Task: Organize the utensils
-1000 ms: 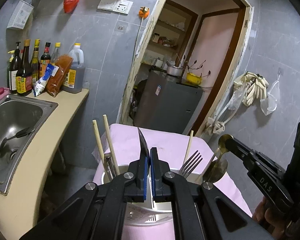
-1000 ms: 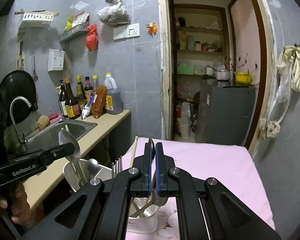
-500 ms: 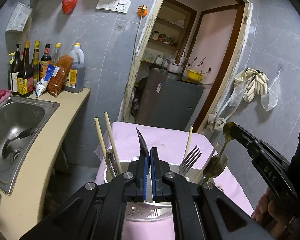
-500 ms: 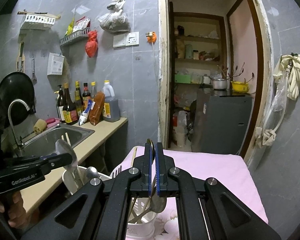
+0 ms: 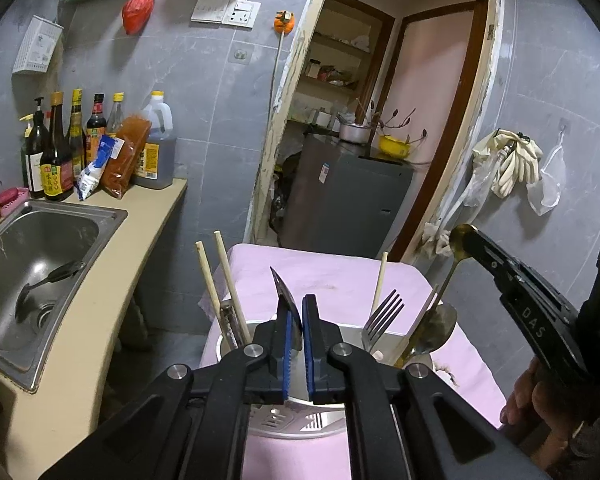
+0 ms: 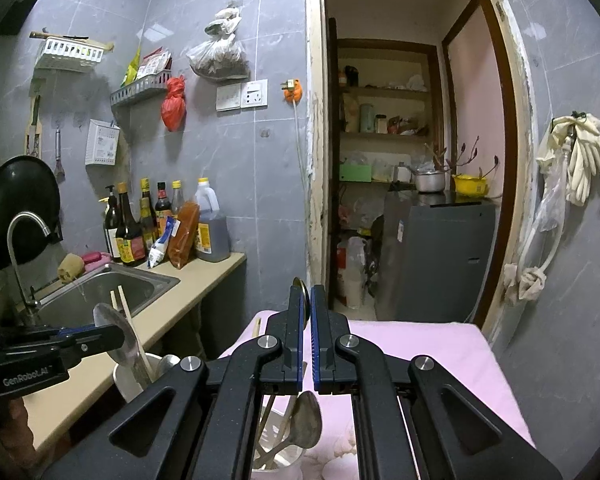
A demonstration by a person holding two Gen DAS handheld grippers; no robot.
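My left gripper is shut on a flat metal spatula, held above a white utensil holder with chopsticks and a fork. My right gripper is shut on the handle of a gold-toned spoon, bowl hanging down over a white cup of utensils. In the left wrist view the right gripper holds the spoon at the holder's right side. In the right wrist view the left gripper holds the spatula.
The holders stand on a pink-covered table. A steel sink and counter with sauce bottles lie to the left. A doorway with a grey fridge is behind. Gloves hang on the right wall.
Both grippers have risen a little, lifting the spatula and the spoon higher over the holders. Both stay shut.
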